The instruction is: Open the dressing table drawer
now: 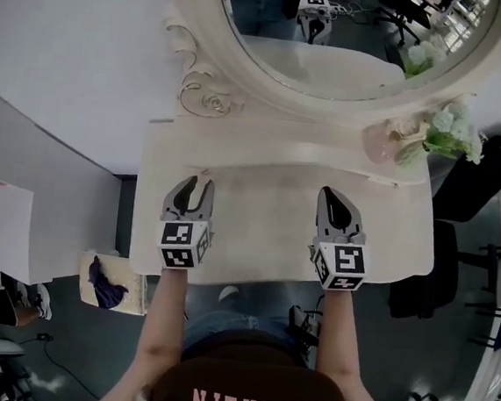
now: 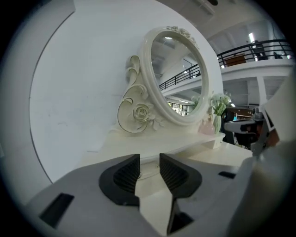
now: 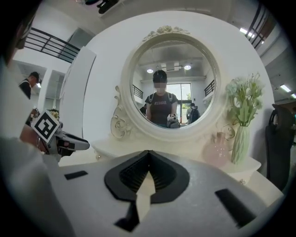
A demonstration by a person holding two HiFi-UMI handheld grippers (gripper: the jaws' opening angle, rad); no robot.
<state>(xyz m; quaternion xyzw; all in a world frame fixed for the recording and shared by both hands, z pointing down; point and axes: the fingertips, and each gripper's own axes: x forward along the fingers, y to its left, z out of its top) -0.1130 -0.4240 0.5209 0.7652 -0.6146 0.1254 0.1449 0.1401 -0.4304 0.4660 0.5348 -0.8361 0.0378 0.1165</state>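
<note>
The cream dressing table (image 1: 255,240) with its oval mirror (image 1: 337,36) stands in front of me. Its front face and any drawer there are hidden under the top in the head view. Two small knobs (image 3: 97,157) show on the raised back tier under the mirror. My left gripper (image 1: 200,190) hovers over the left of the tabletop, open with nothing between its fingers (image 2: 125,178). My right gripper (image 1: 328,197) hovers over the right of the tabletop, shut and empty; in its own view the right gripper (image 3: 149,153) shows its pads together. Both point at the mirror.
A vase of pale flowers (image 1: 451,131) and a pink bottle (image 1: 381,142) stand at the table's back right corner. A dark chair (image 1: 467,190) is to the right of the table. A low stool with a purple thing (image 1: 108,283) sits on the floor at the left.
</note>
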